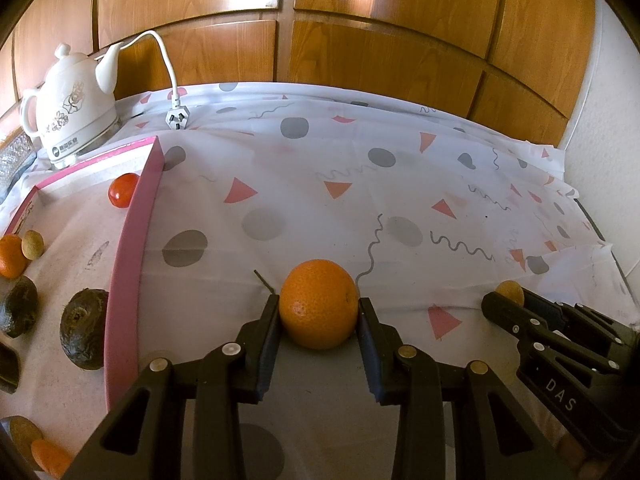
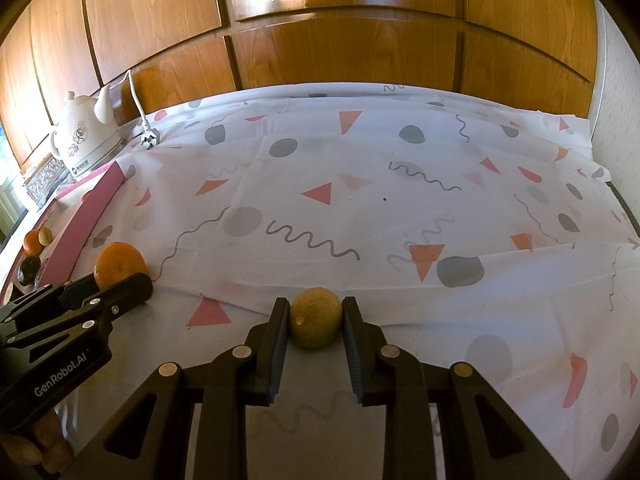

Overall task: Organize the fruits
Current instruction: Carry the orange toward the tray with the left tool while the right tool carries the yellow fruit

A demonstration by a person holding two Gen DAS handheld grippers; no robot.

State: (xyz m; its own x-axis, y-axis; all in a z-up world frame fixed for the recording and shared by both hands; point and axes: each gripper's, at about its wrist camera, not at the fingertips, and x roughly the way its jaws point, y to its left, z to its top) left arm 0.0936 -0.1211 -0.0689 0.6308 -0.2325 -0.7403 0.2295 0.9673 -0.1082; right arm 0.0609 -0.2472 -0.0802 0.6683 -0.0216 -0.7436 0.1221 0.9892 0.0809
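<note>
My left gripper [image 1: 319, 308] is shut on an orange [image 1: 319, 304] that rests on the patterned tablecloth; the orange also shows in the right wrist view [image 2: 119, 265]. My right gripper [image 2: 316, 312] is shut on a small yellowish-brown round fruit [image 2: 316, 317], also low on the cloth; it shows in the left wrist view [image 1: 510, 291]. To the left lies a pink-rimmed tray [image 1: 136, 224] holding a red tomato [image 1: 123, 189], two dark passion fruits [image 1: 84, 328], a small orange [image 1: 11, 255] and a small tan fruit [image 1: 32, 244].
A white electric kettle [image 1: 72, 116] with its cord and plug [image 1: 177, 117] stands at the back left. A wooden panelled wall [image 1: 360, 40] runs behind the table. The cloth's right edge [image 1: 600, 240] drops off.
</note>
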